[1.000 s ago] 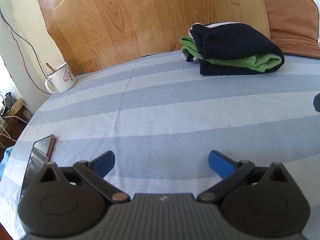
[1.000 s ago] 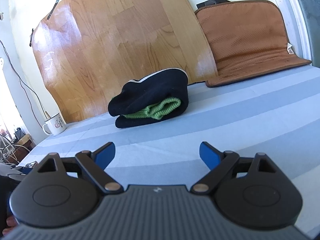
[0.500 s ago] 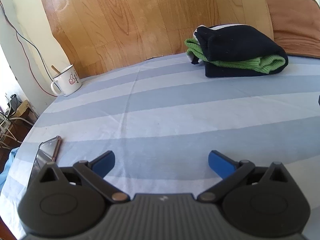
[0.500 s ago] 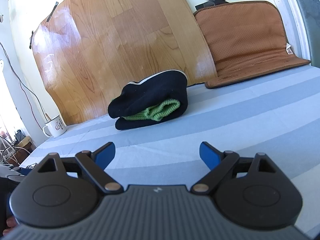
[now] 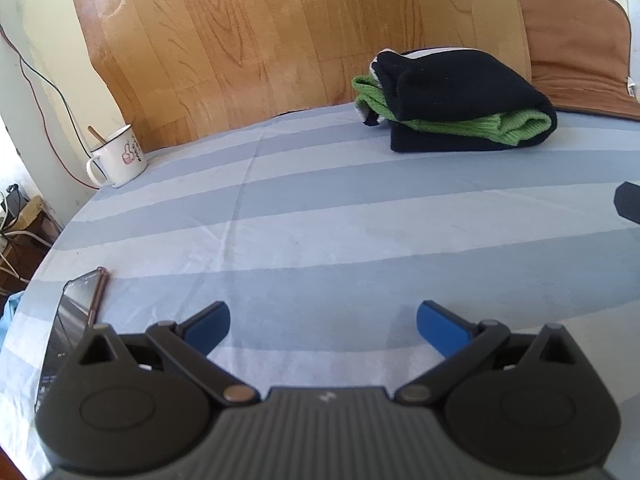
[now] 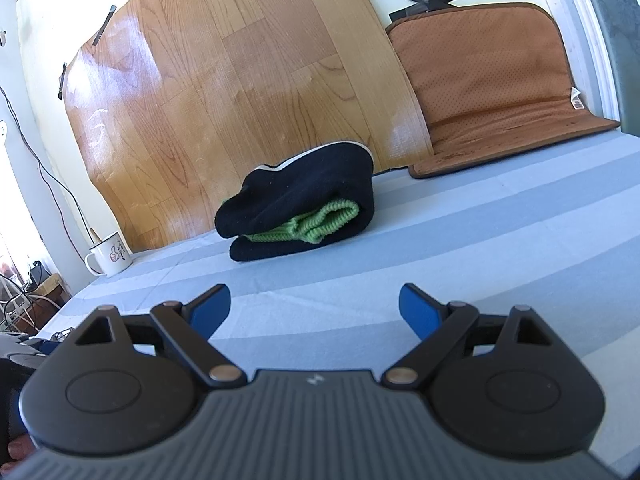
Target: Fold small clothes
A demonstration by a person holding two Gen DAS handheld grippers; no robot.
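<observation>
Both grippers, left (image 5: 323,326) and right (image 6: 315,309), gape empty, drifting slightly nearer the folded clothes (image 6: 298,216); folding looks done

Your left gripper (image 5: 323,322) fills the bottom of its frame: a dark grey ribbed body with a small white mark at top centre, flanked by two black rounded housings, each with a raised disc and a triangular cut-out. Black link arms run from brass-coloured pivot pins out to blue fingertips (image 5: 436,326). Your right gripper (image 6: 315,307) is built the same: grey ribbed centre, black lobes, brass pins, blue fingertips (image 6: 418,310). At the lower left edge of its frame a bit of your finger (image 6: 16,449) shows.
</observation>
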